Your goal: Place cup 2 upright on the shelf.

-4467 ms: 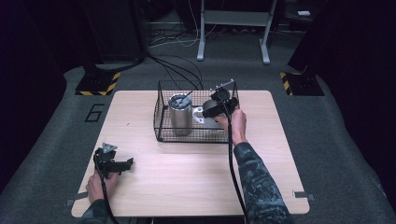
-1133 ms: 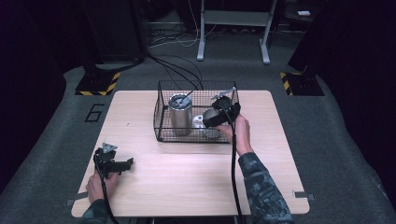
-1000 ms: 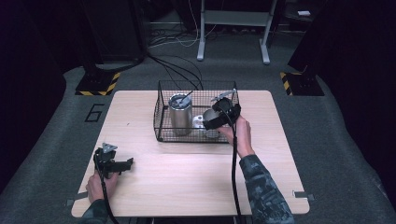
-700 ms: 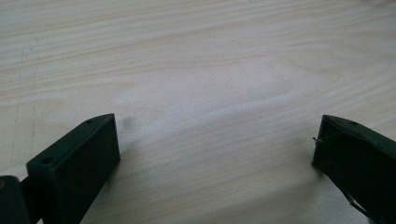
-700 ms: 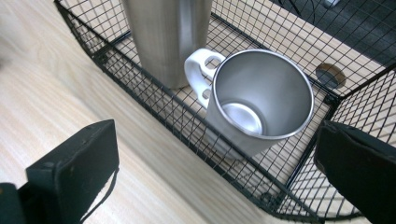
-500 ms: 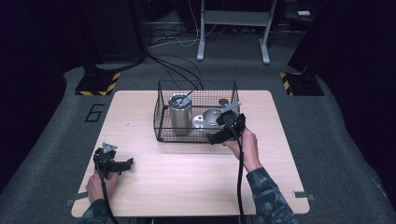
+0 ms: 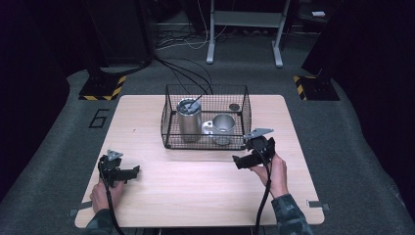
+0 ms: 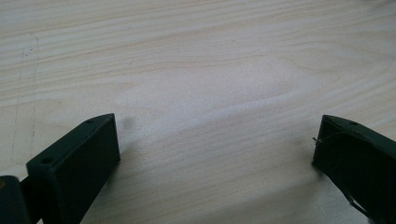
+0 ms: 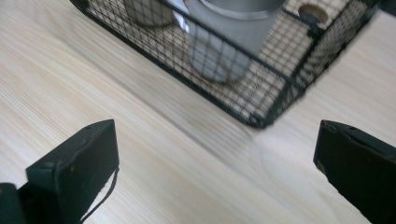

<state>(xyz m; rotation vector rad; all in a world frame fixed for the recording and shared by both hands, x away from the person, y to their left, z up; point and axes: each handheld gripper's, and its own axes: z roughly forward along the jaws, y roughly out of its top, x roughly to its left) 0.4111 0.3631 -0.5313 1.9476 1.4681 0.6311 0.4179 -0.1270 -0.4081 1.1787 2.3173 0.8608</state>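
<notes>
A black wire basket [image 7: 169,122] stands at the back middle of the wooden table [image 7: 205,181]. Inside it are a tall steel tumbler [image 7: 188,120] with a utensil in it and a shorter steel mug [image 7: 223,127]. My right gripper [image 7: 239,161] hovers just in front of the basket's right front corner [image 9: 261,122], open and empty. In the right gripper view the mug [image 9: 229,42] shows behind the mesh, between the two jaws. My left gripper [image 7: 136,170] rests open near the table's front left, with bare wood between its jaws.
A small dark round thing [image 7: 235,106] lies at the basket's back right. Cables [image 7: 186,73] run across the dark floor behind the table, near a metal stand [image 7: 244,29]. Yellow-black striped blocks [image 7: 100,88] sit on the floor on both sides.
My right gripper has pulled back out of the basket toward the table's front and now stands empty before it. The mug stays in the basket. The left gripper has not moved.
</notes>
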